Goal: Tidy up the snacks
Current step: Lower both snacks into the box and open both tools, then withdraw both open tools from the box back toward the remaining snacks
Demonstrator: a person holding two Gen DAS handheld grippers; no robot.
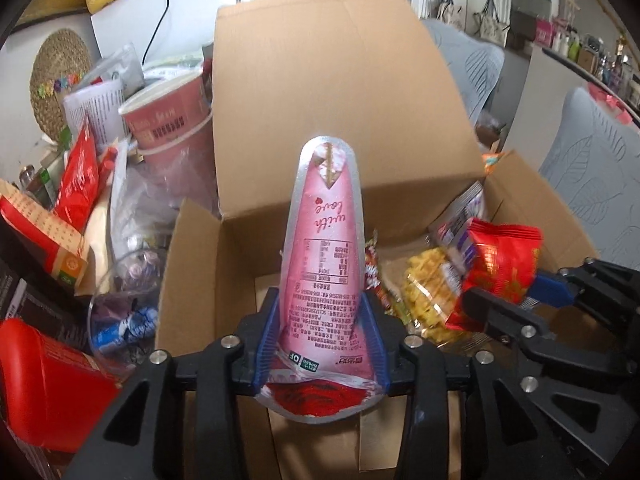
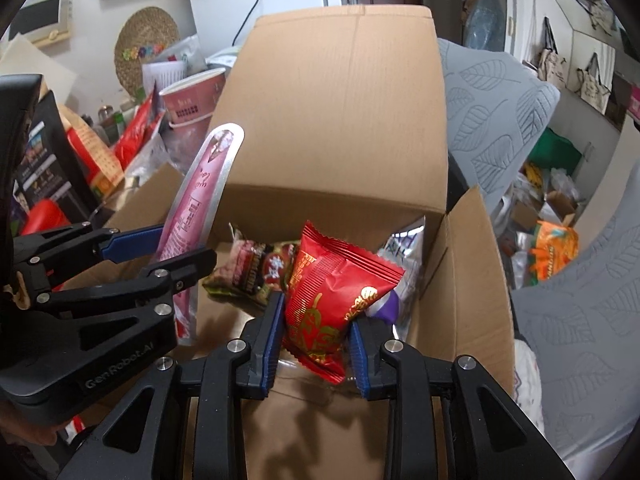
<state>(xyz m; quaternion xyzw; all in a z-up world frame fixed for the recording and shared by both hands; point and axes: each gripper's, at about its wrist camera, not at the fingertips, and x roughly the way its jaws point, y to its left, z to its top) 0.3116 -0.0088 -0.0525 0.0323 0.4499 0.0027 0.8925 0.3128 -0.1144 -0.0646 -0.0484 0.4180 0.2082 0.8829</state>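
An open cardboard box [image 1: 192, 264] [image 2: 464, 280] lies below both grippers, its back flap standing upright. My left gripper [image 1: 322, 300] [image 2: 176, 248] is shut on a tall pink pouch [image 1: 324, 240] [image 2: 200, 200], which stands upright over the box's left side. To its right, my right gripper [image 2: 316, 312] [image 1: 516, 292] is shut on a red snack packet [image 2: 332, 292] [image 1: 500, 268] above the box's middle. Inside the box lie a yellow puffed-snack bag [image 1: 428, 292], a dark red candy packet [image 2: 256, 268] and a white and purple bag [image 2: 400, 256].
Left of the box is a crowded pile: stacked pink paper cups [image 1: 168, 124], red packets [image 1: 80, 176], a red box [image 1: 44, 384] and a glass bowl of wrapped sweets [image 1: 128, 300]. Grey leaf-patterned cushions [image 2: 480, 92] and an orange bag [image 2: 554, 252] are on the right.
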